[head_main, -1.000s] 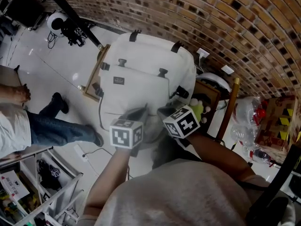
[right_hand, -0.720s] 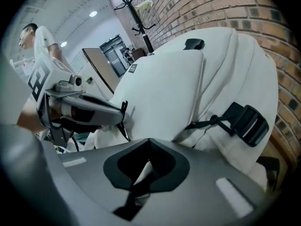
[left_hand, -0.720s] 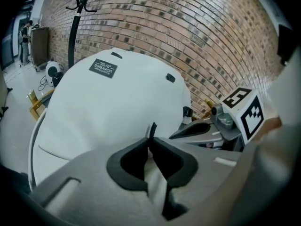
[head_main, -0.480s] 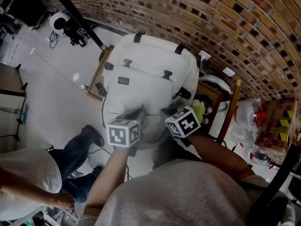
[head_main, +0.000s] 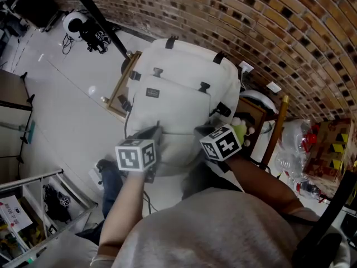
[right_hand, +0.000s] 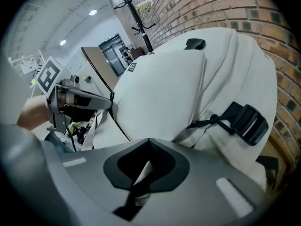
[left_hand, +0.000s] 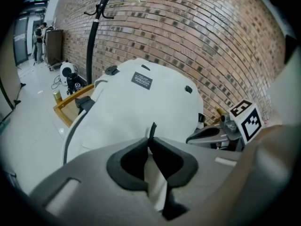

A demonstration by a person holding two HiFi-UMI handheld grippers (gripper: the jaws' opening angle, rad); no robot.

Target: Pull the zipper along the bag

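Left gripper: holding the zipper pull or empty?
Shut on the zipper pull: in the left gripper view the left gripper's jaws meet on a thin dark tab that pokes out above their tips.

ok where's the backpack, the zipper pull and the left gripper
backpack [head_main: 184,71]: head view, white upper panel
zipper pull [left_hand: 152,130]: left gripper view, dark tab above the tips
left gripper [left_hand: 149,140]: left gripper view, where its tips meet
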